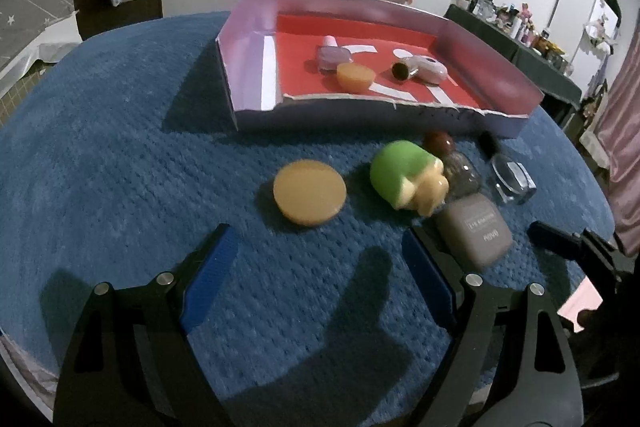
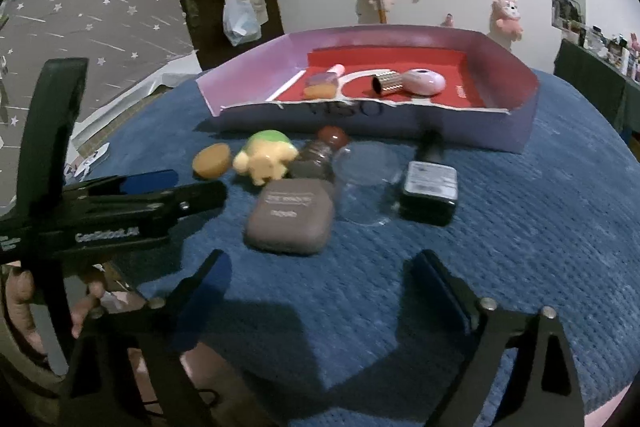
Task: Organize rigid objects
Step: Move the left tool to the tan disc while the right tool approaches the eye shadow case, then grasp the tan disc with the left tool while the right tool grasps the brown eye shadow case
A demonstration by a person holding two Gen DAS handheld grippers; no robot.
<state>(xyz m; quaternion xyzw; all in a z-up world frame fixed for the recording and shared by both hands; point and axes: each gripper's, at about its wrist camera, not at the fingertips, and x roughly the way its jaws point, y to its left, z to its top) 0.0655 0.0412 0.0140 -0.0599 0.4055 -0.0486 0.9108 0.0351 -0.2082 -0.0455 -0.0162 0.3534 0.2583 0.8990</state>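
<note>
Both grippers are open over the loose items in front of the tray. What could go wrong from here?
1. The grey case, clear glass bottle and brown-capped bottle sit tightly together; closing on one may knock its neighbours.
2. The left gripper reaches in beside the case, close ahead of the right gripper; they could clash.
3. The tray has a torn, low front wall, so items inside could slide out if it is bumped.

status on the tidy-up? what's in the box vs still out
Done: three or so items lie in the box, including the pink bottle. In hand: nothing; left gripper and right gripper are open over the blue cloth. Left: orange disc, green toy, grey case, glass bottles.
</note>
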